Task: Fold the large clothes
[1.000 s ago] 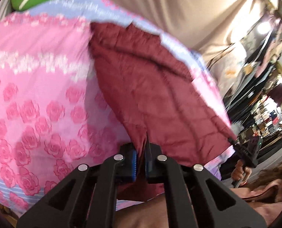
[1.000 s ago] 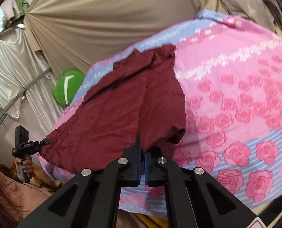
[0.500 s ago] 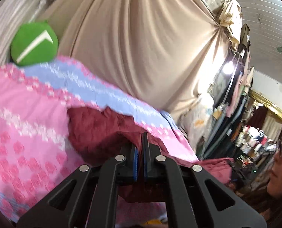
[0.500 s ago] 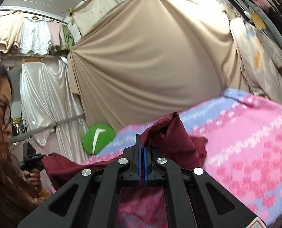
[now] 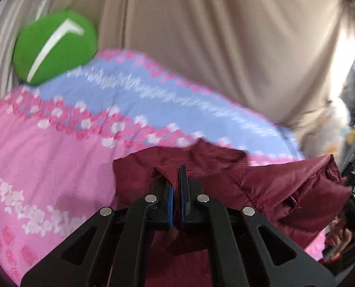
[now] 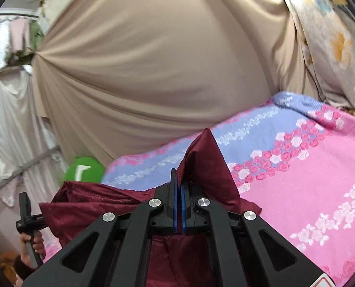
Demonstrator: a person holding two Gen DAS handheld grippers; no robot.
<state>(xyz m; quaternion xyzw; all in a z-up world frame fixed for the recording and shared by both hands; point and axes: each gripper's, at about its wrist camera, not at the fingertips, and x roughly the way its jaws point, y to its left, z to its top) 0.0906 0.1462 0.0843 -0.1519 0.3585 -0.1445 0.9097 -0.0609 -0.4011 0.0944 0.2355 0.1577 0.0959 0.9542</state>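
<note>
Each pinching a corner of the maroon quilted jacket (image 5: 268, 186), the left gripper (image 5: 176, 186) and right gripper (image 6: 178, 189) hold it stretched above the pink rose-print bedspread (image 6: 309, 179), probably to lay it flat for folding.

A second ago the quilted maroon garment (image 5: 261, 186) lay spread flat over the pink rose-print bedsheet (image 5: 46, 155) ahead of both grippers. Now its near edge is gathered and lifted, stretched between the left gripper (image 5: 176, 179) and right gripper (image 6: 178, 186), with a peaked fold standing just beyond the right one.
</note>
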